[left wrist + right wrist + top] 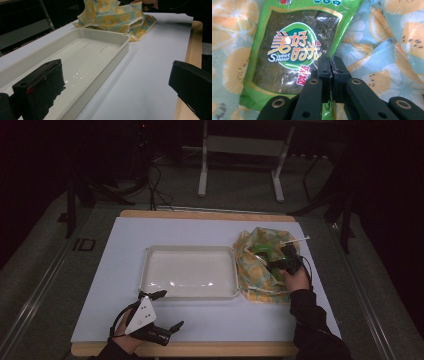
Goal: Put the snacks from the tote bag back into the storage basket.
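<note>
On fruit-print bag (pixel 387 50), green seaweed packet (pixel 294 45)

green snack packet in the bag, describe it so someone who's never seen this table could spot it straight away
Start at the shallow white plastic tray in the middle of the pale table. To its right lies a crumpled light-blue cloth bag printed with orange slices. On that bag, pinched at its edge by the shut right gripper, lies the glossy green snack packet, the one thing with a clear window and "Sweet Hour" lettering.

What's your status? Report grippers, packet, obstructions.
Right gripper shut on green snack packet edge, inside fruit-print bag. Left gripper open, idle beside white tray. Nothing between bag and tray.
</note>
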The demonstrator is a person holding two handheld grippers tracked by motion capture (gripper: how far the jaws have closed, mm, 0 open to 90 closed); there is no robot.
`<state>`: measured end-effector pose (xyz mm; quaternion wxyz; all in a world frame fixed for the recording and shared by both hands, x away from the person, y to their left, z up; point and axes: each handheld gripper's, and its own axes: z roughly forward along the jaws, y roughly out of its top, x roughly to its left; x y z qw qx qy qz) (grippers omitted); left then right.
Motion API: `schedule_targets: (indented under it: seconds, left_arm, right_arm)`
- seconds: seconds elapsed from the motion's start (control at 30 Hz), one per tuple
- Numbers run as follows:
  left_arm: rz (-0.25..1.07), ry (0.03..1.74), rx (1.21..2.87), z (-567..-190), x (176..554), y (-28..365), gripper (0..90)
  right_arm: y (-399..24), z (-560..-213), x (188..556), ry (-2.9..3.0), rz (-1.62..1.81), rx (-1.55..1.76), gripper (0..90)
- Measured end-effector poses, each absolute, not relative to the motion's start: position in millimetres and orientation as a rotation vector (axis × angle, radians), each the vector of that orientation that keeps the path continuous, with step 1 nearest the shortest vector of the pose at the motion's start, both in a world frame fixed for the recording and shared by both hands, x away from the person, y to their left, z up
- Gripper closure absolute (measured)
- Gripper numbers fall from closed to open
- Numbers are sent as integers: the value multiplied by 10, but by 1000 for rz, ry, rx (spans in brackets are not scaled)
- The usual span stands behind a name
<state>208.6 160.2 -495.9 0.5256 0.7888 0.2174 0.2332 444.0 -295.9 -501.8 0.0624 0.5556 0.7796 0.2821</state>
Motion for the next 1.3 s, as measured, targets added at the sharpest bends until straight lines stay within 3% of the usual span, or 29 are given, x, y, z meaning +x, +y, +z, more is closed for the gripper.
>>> schedule_targets:
  seconds: [1.3]
  left_arm:
    - [560,522,1888,-4960,2092,1601,3]
  right_arm:
    - [-3505,-4584,4141,2164,1152,1752,889]
